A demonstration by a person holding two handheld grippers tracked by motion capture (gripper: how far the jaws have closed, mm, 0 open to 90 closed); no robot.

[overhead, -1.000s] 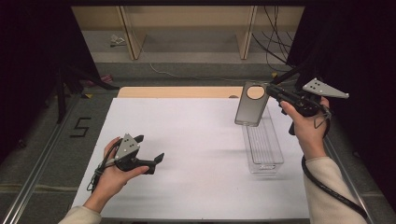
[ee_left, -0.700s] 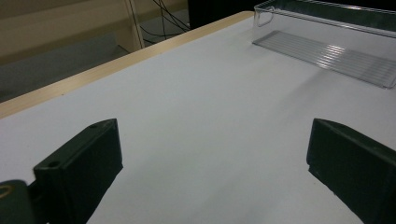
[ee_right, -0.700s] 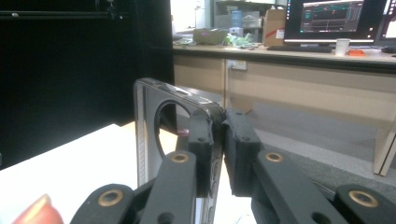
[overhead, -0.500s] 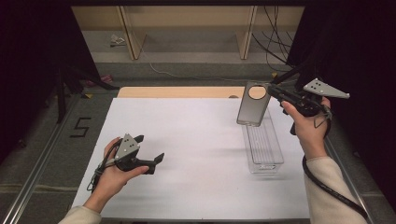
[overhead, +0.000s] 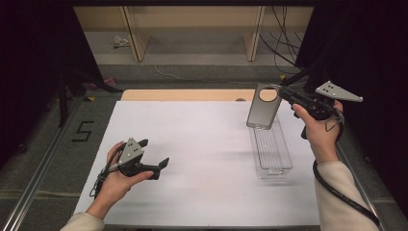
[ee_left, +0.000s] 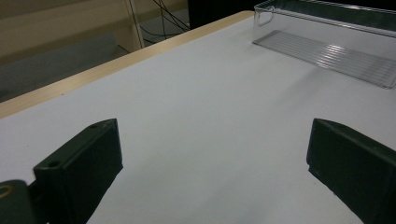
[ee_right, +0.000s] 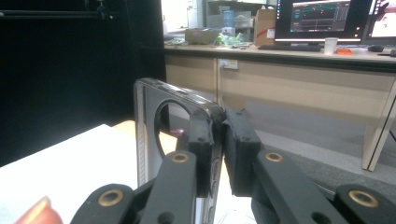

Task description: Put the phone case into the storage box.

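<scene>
Clamping the translucent grey phone case with the round camera cutout (overhead: pixel 263 108) by its upper edge in the right gripper (overhead: pixel 287 95), jaws pressed together on it. Hanging raised above the far end of the clear ribbed plastic tray (overhead: pixel 271 153). Resting the left gripper (overhead: pixel 155 159) low over the white table (overhead: pixel 192 139), jaws spread wide apart, holding nothing.

phone case (ee_right: pixel 152 140): lower end cut off by frame bottom, behind right gripper (ee_right: pixel 219 154) jaws | clear tray (ee_left: pixel 327 42): far end beyond frame edge | left gripper (ee_left: pixel 210 177): jaw bases cropped
</scene>
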